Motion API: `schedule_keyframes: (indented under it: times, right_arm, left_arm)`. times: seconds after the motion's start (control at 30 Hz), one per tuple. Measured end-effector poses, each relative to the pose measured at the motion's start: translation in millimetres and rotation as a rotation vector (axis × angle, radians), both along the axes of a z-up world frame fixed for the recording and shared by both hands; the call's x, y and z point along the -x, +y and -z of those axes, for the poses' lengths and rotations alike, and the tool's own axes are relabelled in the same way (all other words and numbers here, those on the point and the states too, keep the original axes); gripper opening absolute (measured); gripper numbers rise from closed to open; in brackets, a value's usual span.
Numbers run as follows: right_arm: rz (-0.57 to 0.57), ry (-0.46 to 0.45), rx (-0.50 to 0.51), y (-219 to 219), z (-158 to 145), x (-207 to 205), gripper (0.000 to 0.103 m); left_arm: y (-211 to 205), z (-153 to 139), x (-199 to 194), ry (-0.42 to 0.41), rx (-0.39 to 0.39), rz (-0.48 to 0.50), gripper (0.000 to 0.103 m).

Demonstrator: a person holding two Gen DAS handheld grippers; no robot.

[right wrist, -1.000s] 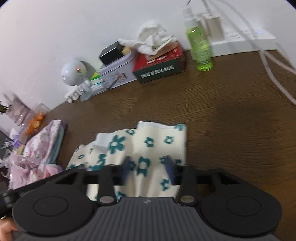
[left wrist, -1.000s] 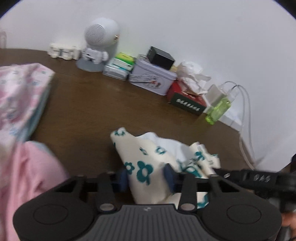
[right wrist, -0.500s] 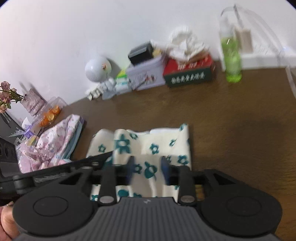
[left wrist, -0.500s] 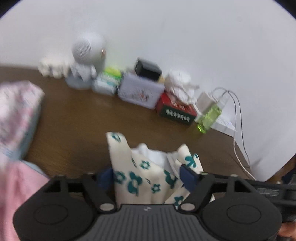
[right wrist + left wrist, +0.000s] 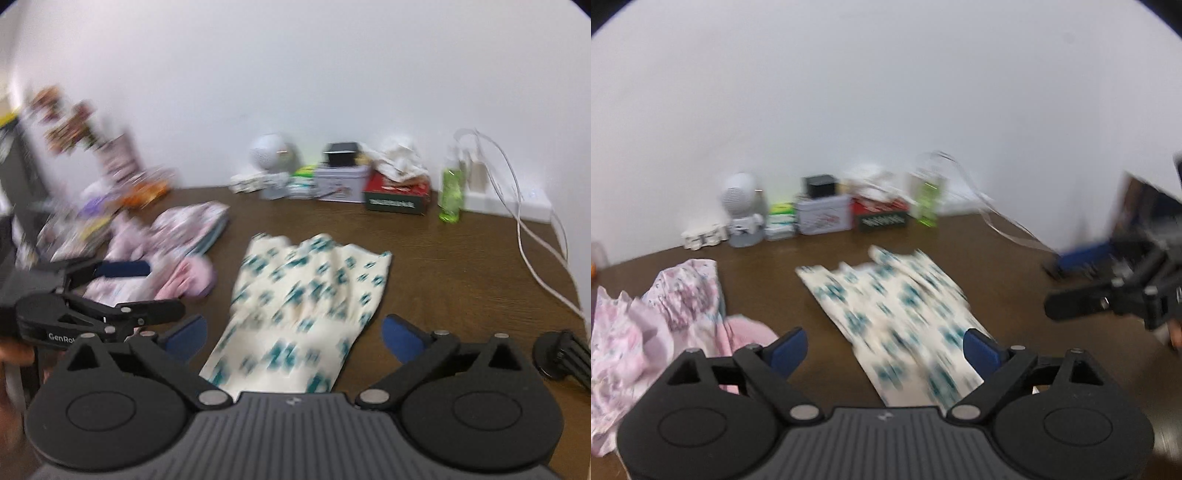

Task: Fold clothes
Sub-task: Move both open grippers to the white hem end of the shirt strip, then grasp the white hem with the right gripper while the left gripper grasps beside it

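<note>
A cream garment with teal flowers (image 5: 897, 314) (image 5: 306, 299) lies flat on the brown table, blurred by motion. My left gripper (image 5: 886, 349) hovers open above its near end, blue pads wide apart, nothing between them. My right gripper (image 5: 291, 334) is also open over the garment's near edge and holds nothing. In the left wrist view the right gripper (image 5: 1108, 284) shows at the far right, raised off the table. The right wrist view catches the left gripper (image 5: 122, 288) at the left, over the pink clothes.
A pile of pink and floral clothes (image 5: 657, 321) (image 5: 173, 251) lies to the left. Along the wall stand a white round speaker (image 5: 271, 155), a tin (image 5: 341, 182), a red tissue box (image 5: 397, 194), a green bottle (image 5: 450, 195) and white cables (image 5: 532, 236). A black stand (image 5: 561, 360) sits at the right.
Both grippers have opened and let go of the flowered garment, then pulled up and back. The garment now lies spread flat on the table instead of bunched between the fingers.
</note>
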State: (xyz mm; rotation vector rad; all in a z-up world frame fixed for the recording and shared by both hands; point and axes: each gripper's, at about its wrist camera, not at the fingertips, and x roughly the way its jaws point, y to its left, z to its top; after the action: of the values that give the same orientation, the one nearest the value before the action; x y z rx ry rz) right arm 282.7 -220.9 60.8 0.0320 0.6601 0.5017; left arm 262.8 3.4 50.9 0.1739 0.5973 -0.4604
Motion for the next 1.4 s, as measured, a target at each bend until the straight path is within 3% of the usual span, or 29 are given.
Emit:
schedule_keyframes:
  times: [0.2,0.47,0.57,0.63,0.77,0.97,1.1,1.27,1.4]
  right_arm:
    - [-0.195,-0.076,0.167,22,13,116,0.103]
    - [-0.428,-0.117,0.247,42,28,225,0.103]
    - [-0.508,-0.132,0.334,57,46,253,0.102]
    - [-0.53,-0.129,0.35,63,53,257,0.101]
    - [-0.569,-0.12,0.374,73,65,264,0.082]
    - [-0.629,-0.106,0.411,88,84,274,0.081]
    - [-0.635,-0.062,0.378,86,87,269,0.08]
    - [-0.621,0.01,0.304,78,82,254,0.063]
    - [-0.618,0.017,0.342,82,81,252,0.057]
  left_arm:
    - [-12,18,103,0.052,-0.083,0.191,0.096]
    - [-6,41,183,0.11,-0.124,0.201,0.096]
    - [-4,50,199,0.118,-0.15,0.204,0.096]
    - [-2,53,207,0.123,-0.159,0.202,0.096]
    - [5,54,221,0.123,-0.155,0.192,0.096]
    - [14,55,238,0.116,-0.145,0.216,0.096]
    - [15,57,244,0.112,-0.143,0.255,0.096]
    - [9,59,250,0.097,-0.161,0.304,0.096]
    - [7,60,251,0.092,-0.163,0.326,0.096]
